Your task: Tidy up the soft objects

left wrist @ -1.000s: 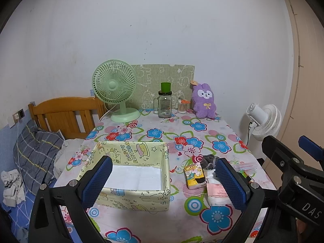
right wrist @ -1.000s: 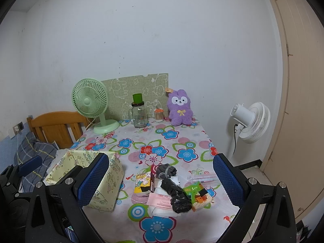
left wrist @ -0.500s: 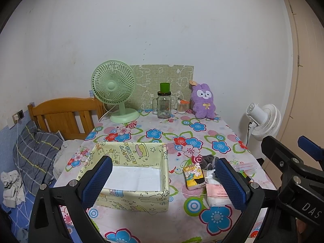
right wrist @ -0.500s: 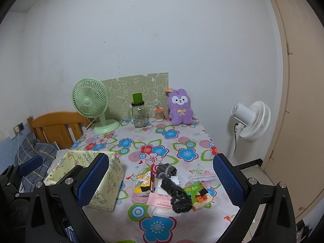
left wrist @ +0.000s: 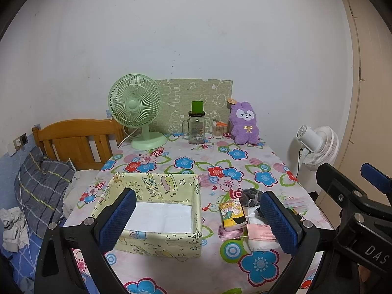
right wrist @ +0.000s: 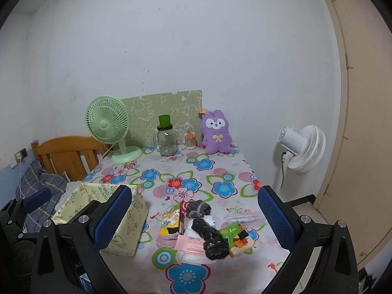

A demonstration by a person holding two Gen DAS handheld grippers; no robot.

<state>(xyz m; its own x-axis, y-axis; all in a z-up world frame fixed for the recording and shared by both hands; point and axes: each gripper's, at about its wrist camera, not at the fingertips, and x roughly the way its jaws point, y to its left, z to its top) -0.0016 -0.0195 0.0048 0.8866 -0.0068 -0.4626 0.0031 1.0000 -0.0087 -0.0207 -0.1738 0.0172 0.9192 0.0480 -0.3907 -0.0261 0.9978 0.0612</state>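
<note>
A pale yellow cartoon-print fabric box (left wrist: pixel 156 210) with a white bottom sits open on the flowered table (left wrist: pixel 220 161), at the left front. To its right lies a pile: a yellow tissue pack (left wrist: pixel 232 214), a grey sock bundle (right wrist: pixel 198 208), a black rolled bundle (right wrist: pixel 212 240), a pink packet (right wrist: pixel 191 243) and a green pack (right wrist: pixel 238 238). A purple plush bunny (left wrist: pixel 243 123) stands at the table's back. My left gripper (left wrist: pixel 198 220) hangs open in front of the box. My right gripper (right wrist: pixel 193 220) is open, above the pile, with nothing between its fingers.
At the back stand a green desk fan (left wrist: pixel 137 110), a glass jar with a green lid (left wrist: pixel 196 127) and a green board (left wrist: pixel 196 98). A wooden headboard (left wrist: pixel 73 137) and bedding lie left. A white floor fan (right wrist: pixel 302 147) and a door (right wrist: pixel 367 122) are right.
Both views have shifted only slightly; the left view drifted a little. Nothing on the table has moved and both grippers stay open.
</note>
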